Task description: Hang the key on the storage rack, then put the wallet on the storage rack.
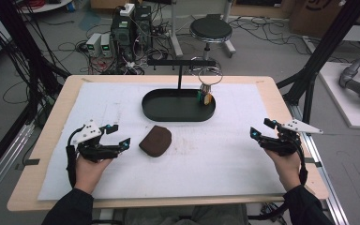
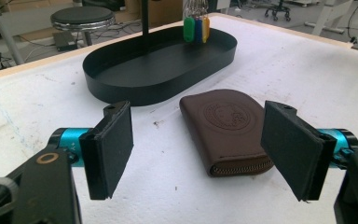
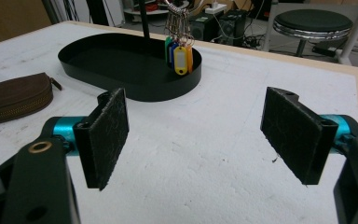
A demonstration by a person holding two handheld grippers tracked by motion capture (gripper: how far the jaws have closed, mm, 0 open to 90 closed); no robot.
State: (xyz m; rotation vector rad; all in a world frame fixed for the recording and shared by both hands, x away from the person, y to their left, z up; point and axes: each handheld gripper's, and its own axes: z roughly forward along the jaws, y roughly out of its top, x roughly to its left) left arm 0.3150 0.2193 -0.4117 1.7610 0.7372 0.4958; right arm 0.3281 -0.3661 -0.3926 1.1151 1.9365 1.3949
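The left gripper (image 2: 196,151) fills the bottom of its own view, jaws apart and bare; the pouch (image 2: 228,130) lies just past them, centre frame, short of the tray (image 2: 121,88); best to close across its narrow width, zip edge clear; the right gripper (image 1: 265,134), also apart, waits at right.

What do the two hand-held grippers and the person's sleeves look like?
Both the left gripper and the right gripper are black, with cyan-blue metal parts behind flat black padded fingers, a grey three-cornered plate on top, and a black trailing cable. The sleeves are dark.
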